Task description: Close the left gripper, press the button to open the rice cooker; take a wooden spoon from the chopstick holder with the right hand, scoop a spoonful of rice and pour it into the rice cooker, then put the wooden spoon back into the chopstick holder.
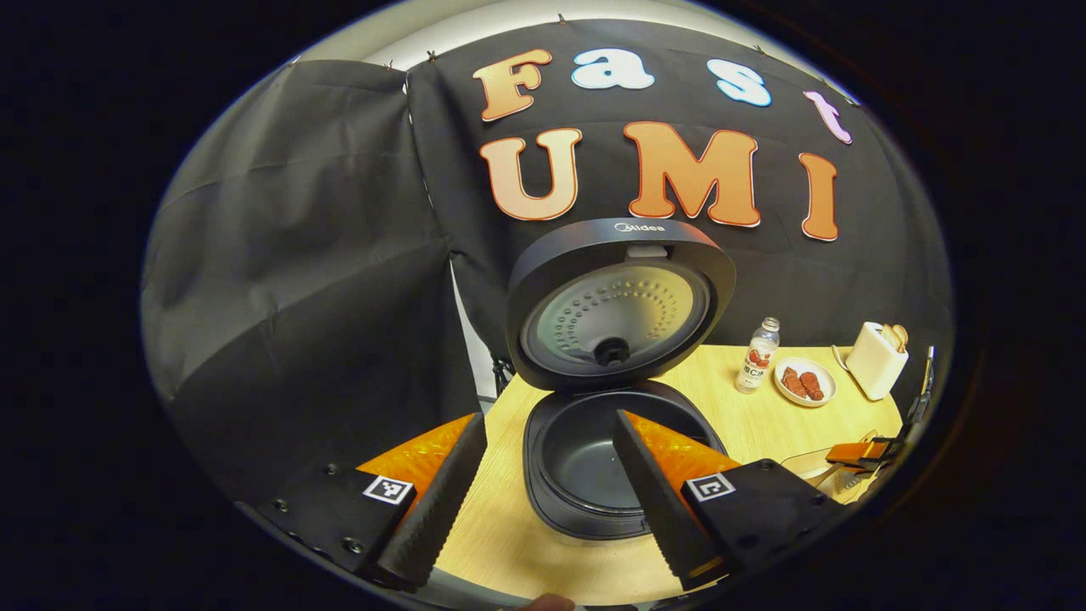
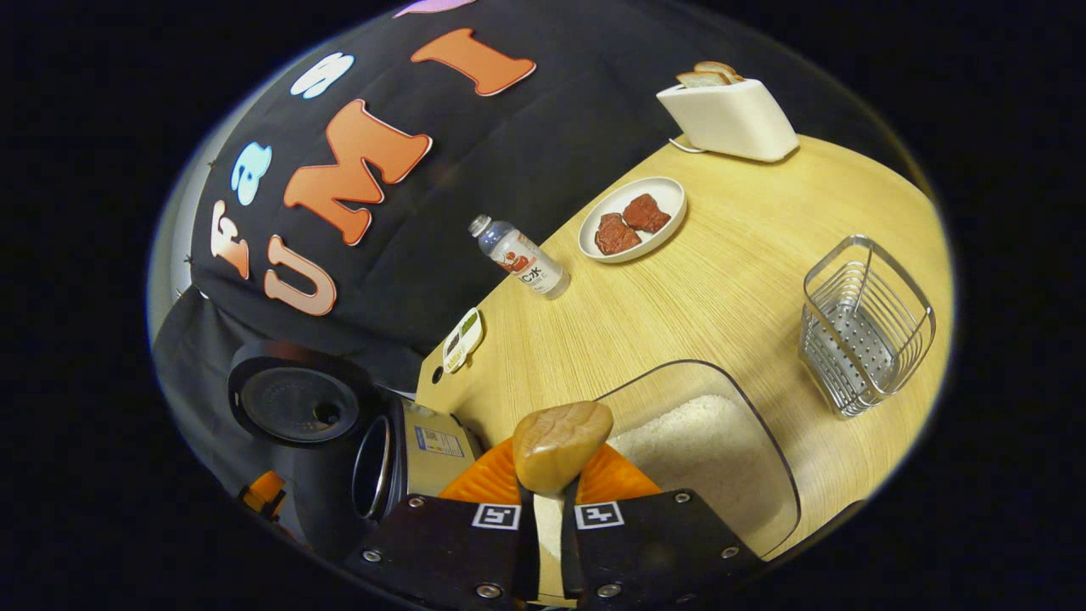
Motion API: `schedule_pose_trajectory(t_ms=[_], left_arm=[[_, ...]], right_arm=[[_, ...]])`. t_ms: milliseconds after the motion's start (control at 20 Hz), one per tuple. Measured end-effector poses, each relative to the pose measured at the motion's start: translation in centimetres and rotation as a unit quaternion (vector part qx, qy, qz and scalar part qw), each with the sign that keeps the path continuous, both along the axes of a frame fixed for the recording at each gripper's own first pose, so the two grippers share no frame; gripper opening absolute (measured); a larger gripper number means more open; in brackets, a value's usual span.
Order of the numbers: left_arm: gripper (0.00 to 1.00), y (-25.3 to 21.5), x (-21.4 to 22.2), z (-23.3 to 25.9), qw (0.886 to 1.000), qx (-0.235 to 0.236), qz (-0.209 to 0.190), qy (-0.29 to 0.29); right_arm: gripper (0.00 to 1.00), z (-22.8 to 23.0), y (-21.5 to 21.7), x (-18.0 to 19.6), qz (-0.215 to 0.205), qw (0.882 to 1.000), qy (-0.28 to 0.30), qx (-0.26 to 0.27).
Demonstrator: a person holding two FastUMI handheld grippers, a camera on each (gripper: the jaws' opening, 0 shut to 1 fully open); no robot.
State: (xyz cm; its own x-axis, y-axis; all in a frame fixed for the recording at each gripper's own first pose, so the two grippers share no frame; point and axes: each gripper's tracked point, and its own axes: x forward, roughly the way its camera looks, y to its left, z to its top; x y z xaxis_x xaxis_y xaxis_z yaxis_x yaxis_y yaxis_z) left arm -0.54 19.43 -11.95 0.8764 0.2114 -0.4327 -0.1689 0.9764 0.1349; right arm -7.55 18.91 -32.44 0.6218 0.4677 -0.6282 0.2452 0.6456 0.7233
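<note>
Both views are evenly and fairly brightly lit from above, with warm light on the wooden table and only soft, short shadows under the wire basket and bottle. A pale sheen sits on the inside of the rice cooker lid. Focus is sharp at the centre; fisheye bending curves the table edge and stretches things near the rim, where the light falls off.
</note>
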Motion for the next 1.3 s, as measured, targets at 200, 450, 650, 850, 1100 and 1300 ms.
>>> schedule_pose_trajectory(t_ms=[200,450,650,850,1100,1300], left_arm=[[1.0,-0.7,0.3,0.1,1.0,-0.004,-0.002,-0.003],[0.99,-2.2,1.1,-0.2,1.0,-0.018,-0.006,-0.001],[0.96,-3.8,1.5,0.2,1.0,-0.016,-0.018,-0.011],[0.96,-4.9,1.6,0.4,0.999,-0.023,-0.02,-0.018],[0.98,-4.1,1.8,1.2,0.999,-0.023,0.0,-0.038],[0.96,-2.0,1.4,3.1,0.997,-0.017,0.028,-0.071]], right_arm=[[0.1,-0.4,-1.5,-0.5,-0.034,0.997,0.032,0.068],[0.09,0.5,-5.3,-0.8,-0.081,0.985,0.041,0.148],[0.09,2.2,-8.1,0.4,-0.114,0.971,0.033,0.205],[0.09,4.1,-10.3,1.5,-0.132,0.959,0.025,0.251],[0.09,6.8,-10.3,3.3,-0.144,0.943,0.024,0.298],[0.09,10.5,-7.1,5.2,-0.115,0.937,0.015,0.329]])
